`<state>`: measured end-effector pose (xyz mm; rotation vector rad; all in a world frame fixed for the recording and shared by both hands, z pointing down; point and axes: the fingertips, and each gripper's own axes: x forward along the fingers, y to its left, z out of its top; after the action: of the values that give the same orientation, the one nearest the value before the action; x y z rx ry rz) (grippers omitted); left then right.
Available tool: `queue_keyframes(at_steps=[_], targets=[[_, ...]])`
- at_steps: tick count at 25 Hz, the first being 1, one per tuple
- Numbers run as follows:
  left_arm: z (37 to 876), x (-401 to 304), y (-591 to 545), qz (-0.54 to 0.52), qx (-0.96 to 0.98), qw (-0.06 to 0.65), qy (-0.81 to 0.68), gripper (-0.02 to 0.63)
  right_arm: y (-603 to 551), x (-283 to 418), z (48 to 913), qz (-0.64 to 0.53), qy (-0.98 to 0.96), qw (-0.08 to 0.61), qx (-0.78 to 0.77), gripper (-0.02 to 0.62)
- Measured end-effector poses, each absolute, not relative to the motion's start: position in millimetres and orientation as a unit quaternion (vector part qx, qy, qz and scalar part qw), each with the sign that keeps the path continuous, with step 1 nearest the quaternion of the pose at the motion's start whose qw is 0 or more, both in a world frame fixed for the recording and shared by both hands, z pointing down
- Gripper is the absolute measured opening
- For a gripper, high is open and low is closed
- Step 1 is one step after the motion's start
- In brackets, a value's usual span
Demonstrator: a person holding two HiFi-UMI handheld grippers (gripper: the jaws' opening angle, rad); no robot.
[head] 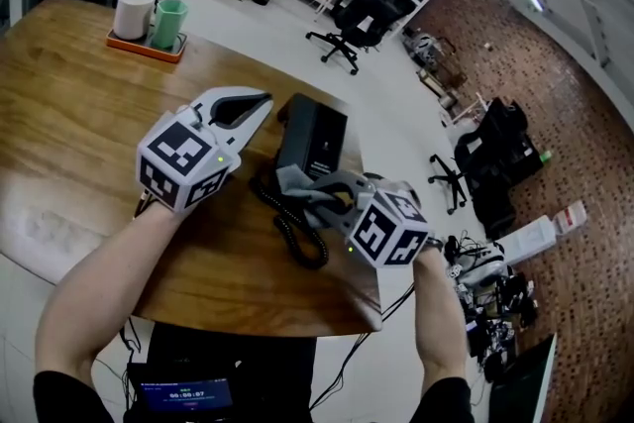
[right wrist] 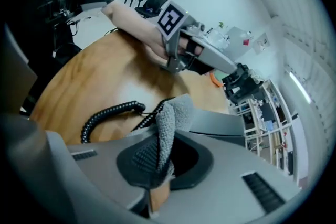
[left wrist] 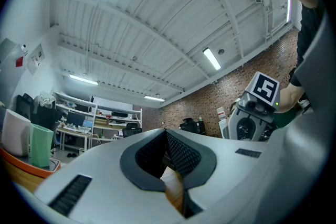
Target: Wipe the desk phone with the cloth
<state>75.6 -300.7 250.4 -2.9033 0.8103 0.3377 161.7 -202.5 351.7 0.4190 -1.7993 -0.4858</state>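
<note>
1. My right gripper (head: 302, 188) has its jaws clamped on a fold of the grey cloth (right wrist: 170, 115). A tuft stands out past the tips, so cloth rather than pads meets the surface.
2. The phone (head: 315, 139) lies on the table (head: 79, 114), close to the right edge and just beyond my right gripper. The cloth is at the phone's near end. I cannot tell whether it is touching or just above.
3. The cord (head: 295, 235) coils on the table at the near side of the phone, under my right gripper. I judge a stroke should run away from it, towards the far end, so the cloth does not snag.
4. My left gripper (head: 265, 100) has its jaws closed at the tips with nothing between them. It sits just left of the phone, pointing at the far-left corner. I judge it is there to brace the phone against sliding; contact cannot be confirmed.
5. The tray (head: 144, 47) with cups stands at the far left, well apart, so it causes no interference.
6. Judged progress: the wipe is at or near its start, and most of the top face is uncovered.
</note>
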Motion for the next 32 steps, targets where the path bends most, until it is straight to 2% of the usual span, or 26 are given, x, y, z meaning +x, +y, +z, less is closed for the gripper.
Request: queue_keyframes(at_steps=[5,8,16,28,30,32], targets=[[251,74,-301,0.112,-0.956,0.055,0.267,-0.006,-295,192,272,-0.222,-0.764,0.457,0.397,0.026],[251,75,-300,0.113,-0.956,0.054,0.267,-0.006,-343,219,257,-0.208,-0.736,0.427,0.482,0.026],[248,81,-297,0.113,-0.957,0.056,0.263,-0.007,-341,231,296,-0.194,-0.726,0.487,0.445,0.026],[251,74,-301,0.112,-0.956,0.054,0.264,-0.006,-192,170,366,-0.242,-0.735,0.602,0.196,0.026],[251,73,-301,0.112,-0.956,0.054,0.265,-0.007,-181,170,364,-0.232,-0.744,0.602,0.171,0.026],[251,73,-301,0.112,-0.956,0.054,0.264,-0.006,-200,178,342,-0.228,-0.759,0.57,0.217,0.026]])
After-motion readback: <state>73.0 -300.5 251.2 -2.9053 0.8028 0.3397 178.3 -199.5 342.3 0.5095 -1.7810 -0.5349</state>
